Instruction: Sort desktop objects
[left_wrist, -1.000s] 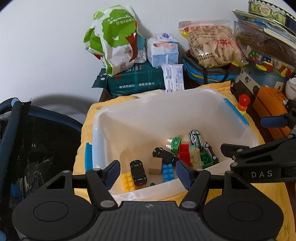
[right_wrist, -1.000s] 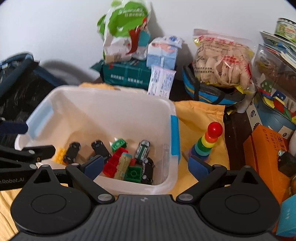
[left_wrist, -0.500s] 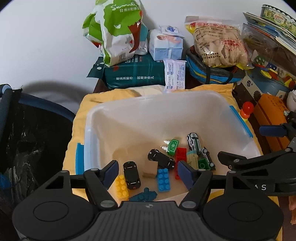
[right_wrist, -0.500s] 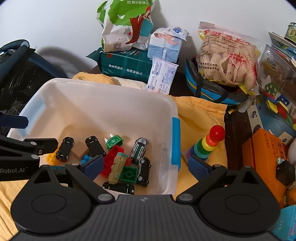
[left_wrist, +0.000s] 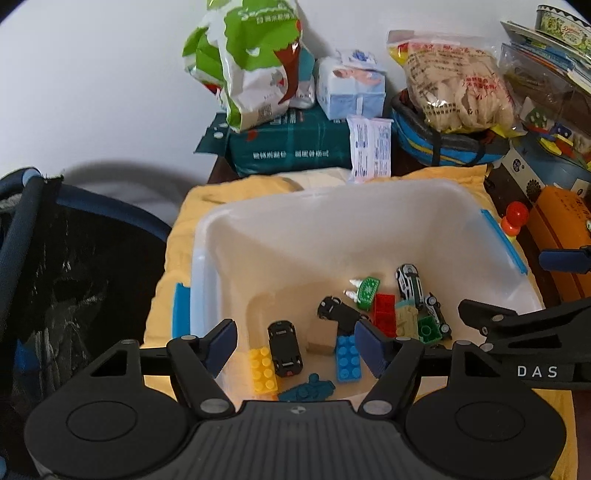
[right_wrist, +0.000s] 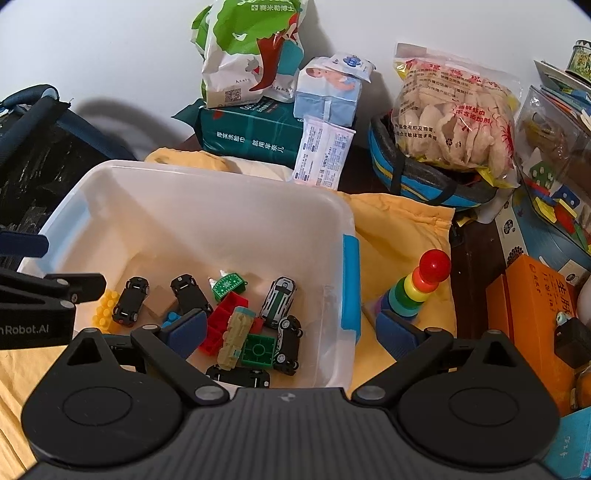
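A clear plastic bin (left_wrist: 332, 206) (right_wrist: 229, 184) with blue latches sits on a yellow cloth. It holds several toy cars and building bricks, among them a black car (left_wrist: 284, 349), a yellow brick (left_wrist: 262, 373), a blue brick (left_wrist: 349, 358) and a green brick (right_wrist: 258, 350). My left gripper (left_wrist: 297, 345) is open and empty over the bin's near edge. My right gripper (right_wrist: 291, 332) is open and empty, straddling the bin's right wall. A rainbow ring stacker (right_wrist: 415, 291) stands on the cloth right of the bin.
Behind the bin stand a green pack (left_wrist: 295, 147), a green-white bag (left_wrist: 251, 62), a tissue box (left_wrist: 351, 88) and a snack bag (right_wrist: 454, 114). An orange box (right_wrist: 535, 314) and toy boxes crowd the right. A dark mesh basket (left_wrist: 55, 277) is at the left.
Both grippers have risen and come forward over the bin, so more of its floor and toys shows. Both stay open and empty.
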